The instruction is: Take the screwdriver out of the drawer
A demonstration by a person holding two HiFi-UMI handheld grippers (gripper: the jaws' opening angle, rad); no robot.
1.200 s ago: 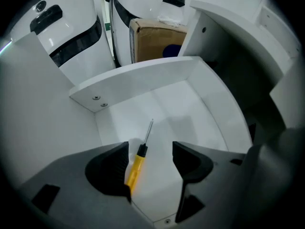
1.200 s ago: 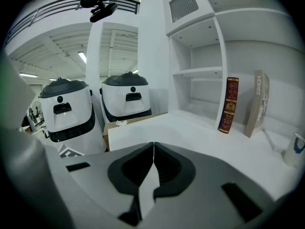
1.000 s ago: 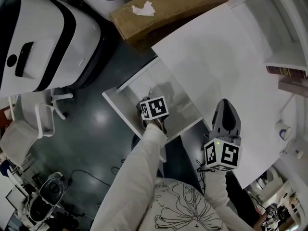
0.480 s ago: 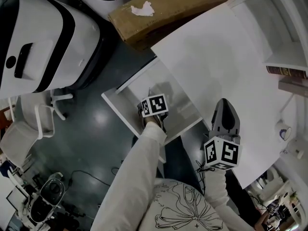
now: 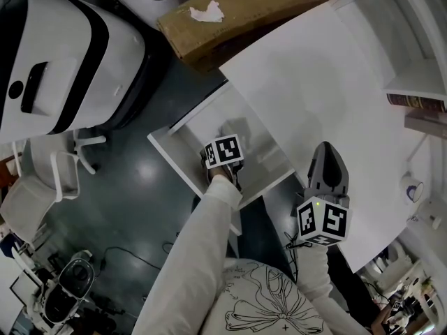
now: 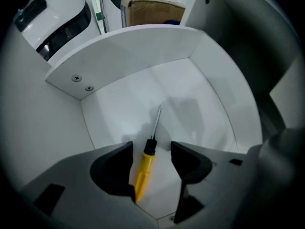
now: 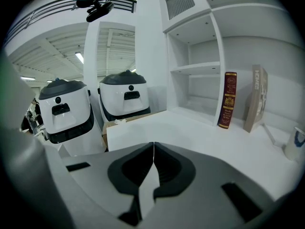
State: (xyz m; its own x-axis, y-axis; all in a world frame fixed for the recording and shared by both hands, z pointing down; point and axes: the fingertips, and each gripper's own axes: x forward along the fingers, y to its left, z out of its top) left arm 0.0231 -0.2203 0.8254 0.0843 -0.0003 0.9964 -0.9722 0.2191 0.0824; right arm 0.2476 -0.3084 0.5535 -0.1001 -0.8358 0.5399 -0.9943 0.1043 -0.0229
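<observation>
Tool location: the yellow-handled screwdriver with a thin steel shaft (image 6: 144, 168) lies flat on the floor of the open white drawer (image 6: 128, 56).
Left gripper (image 6: 151, 152): jaws spread, straddling the handle, which sits nearer the left jaw.
Right gripper (image 7: 153, 151): jaws pressed together, empty, over the white desk top (image 7: 190, 132).
Step in hand: in our judgement, we centre the handle, then close squarely on the yellow part, not the shaft.
</observation>
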